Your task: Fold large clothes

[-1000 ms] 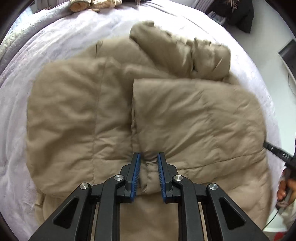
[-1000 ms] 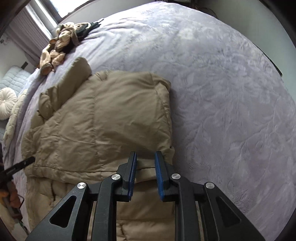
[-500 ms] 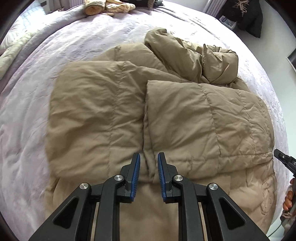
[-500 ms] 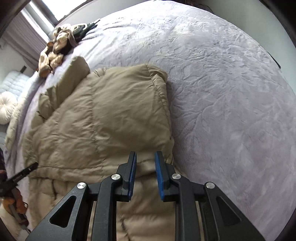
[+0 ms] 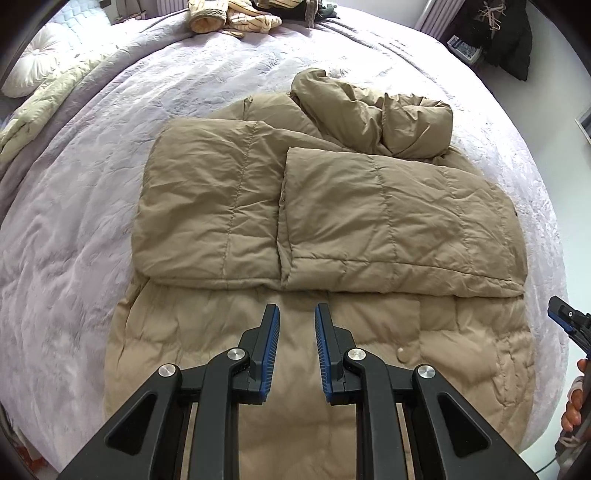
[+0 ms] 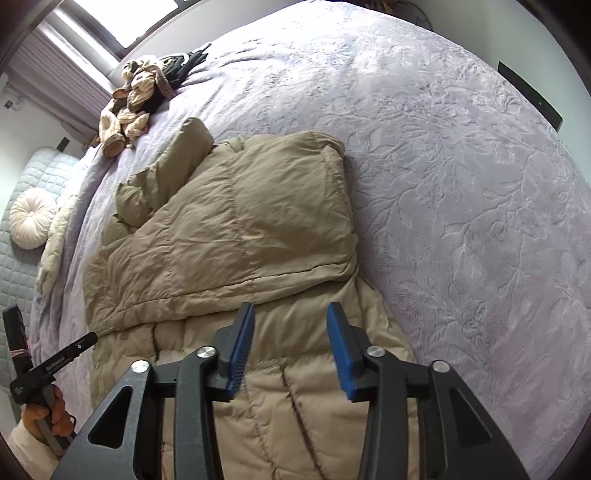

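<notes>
tan puffer coat (image 5: 369, 218), one; two grippers: left gripper (image 5: 296, 325) narrow, right gripper (image 6: 291, 325) just opening, both empty.

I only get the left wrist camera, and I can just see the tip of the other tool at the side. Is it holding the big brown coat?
Observer: No. The right tool has just been opening its jaws. They stand apart above the coat, with no cloth between them.
Operator: What's past the pile of clothes at the far end?
Observer: A bright window, just beyond the pile.
Operator: Who's holding my tool?
Observer: A left hand is wrapped round the handle of your left tool.
</notes>
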The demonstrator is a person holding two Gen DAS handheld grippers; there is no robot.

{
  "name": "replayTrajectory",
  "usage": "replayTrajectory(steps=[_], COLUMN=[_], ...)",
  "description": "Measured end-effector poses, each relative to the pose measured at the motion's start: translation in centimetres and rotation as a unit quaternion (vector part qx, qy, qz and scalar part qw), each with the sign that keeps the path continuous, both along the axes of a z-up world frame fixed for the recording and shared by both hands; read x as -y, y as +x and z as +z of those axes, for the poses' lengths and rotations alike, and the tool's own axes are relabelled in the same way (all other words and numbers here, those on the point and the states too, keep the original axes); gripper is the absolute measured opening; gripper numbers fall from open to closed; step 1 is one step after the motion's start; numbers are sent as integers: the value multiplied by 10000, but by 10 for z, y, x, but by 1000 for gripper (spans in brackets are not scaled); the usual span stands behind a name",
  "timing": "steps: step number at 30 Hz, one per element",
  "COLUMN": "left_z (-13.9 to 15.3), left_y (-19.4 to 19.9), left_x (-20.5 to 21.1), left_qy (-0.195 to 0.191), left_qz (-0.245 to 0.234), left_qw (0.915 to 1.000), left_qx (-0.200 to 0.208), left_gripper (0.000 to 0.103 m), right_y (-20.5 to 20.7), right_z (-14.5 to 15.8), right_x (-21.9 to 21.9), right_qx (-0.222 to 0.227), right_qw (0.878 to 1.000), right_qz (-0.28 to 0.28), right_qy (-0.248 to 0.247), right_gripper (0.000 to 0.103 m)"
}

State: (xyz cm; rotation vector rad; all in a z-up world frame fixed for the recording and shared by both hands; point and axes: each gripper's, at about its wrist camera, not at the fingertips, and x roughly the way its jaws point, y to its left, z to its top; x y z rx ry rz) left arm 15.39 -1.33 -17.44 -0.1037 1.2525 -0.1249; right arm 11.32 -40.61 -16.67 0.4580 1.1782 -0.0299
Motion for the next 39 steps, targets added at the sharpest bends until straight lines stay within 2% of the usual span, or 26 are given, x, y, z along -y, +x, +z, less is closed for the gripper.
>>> replayTrajectory(steps=[1, 2, 3, 4, 9, 11, 16, 21, 25, 31, 39], left_z=[4, 10, 16, 26, 49, 59, 80, 91, 99, 106, 110], left_y=[-3, -7, -10, -15, -26, -32, -48, -64, -77, -96, -118], left_x=[1, 2, 1, 3, 6, 9, 14, 15, 12, 3, -10], left_qy=[28, 113, 189, 261, 248, 335, 401, 376, 227, 154, 154], left_qz=[28, 113, 173, 199, 281, 292, 316, 371, 431, 516, 319], left_qw=[10000, 9998, 9994, 9987, 9985, 9980, 9976, 9973, 9977, 9978, 9984], left_qx=[21, 103, 212, 393, 405, 445, 476, 518, 477, 400, 435], left_gripper=[56, 93, 100, 100, 100, 100, 100, 100, 100, 100, 100], right_y=[0, -1, -2, -2, -7, -9, -17, -26, -31, -40, -61], right_z=[4, 9, 13, 18, 38, 45, 71, 95, 104, 110, 114], right_x=[-1, -3, -4, -6, -14, -16, -22, -32, -39, -46, -51], right_qx=[16, 41, 57, 67, 116, 121, 347, 571, 583, 514, 420], right_qw=[10000, 10000, 10000, 9999, 9995, 9994, 9983, 9940, 9928, 9941, 9975], right_qz=[24, 52, 82, 122, 266, 300, 368, 548, 675, 751, 439], right_qy=[1, 8, 7, -13, -79, -77, -276, -758, -805, -594, -360], right_gripper=[52, 53, 54, 56, 58, 64, 89, 89, 89, 89, 89])
